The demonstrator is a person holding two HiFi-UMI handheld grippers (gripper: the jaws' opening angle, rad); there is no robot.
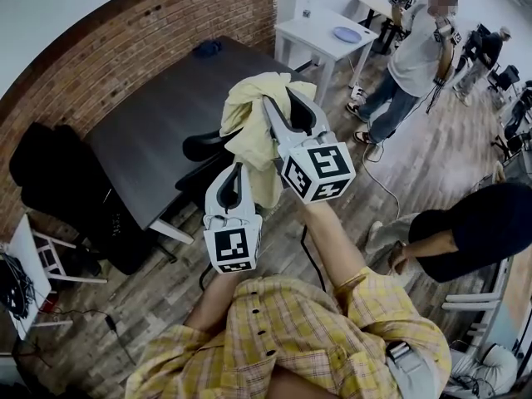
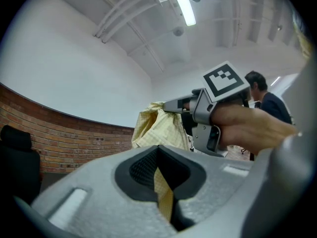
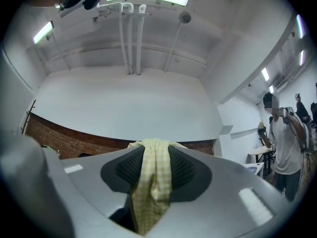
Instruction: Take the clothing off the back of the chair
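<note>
A pale yellow checked garment (image 1: 253, 119) hangs bunched in the air above a black chair (image 1: 204, 148) by the dark table. My right gripper (image 1: 278, 110) is raised and shut on its upper part; the cloth (image 3: 152, 182) runs down between the pads. Lower and nearer, my left gripper (image 1: 235, 177) is shut on a lower fold, and a strip of cloth (image 2: 163, 192) shows pinched between its jaws. From the left gripper view the right gripper (image 2: 171, 104) shows ahead, with the bunched garment (image 2: 158, 125) hanging from it.
A dark table (image 1: 158, 127) stands against the brick wall (image 1: 108, 48). A white table (image 1: 324, 33) with a blue plate (image 1: 347, 34) is behind it. A person (image 1: 416, 56) stands at the back right; another person (image 1: 474, 231) crouches at right. A white stool (image 1: 50, 256) is at left.
</note>
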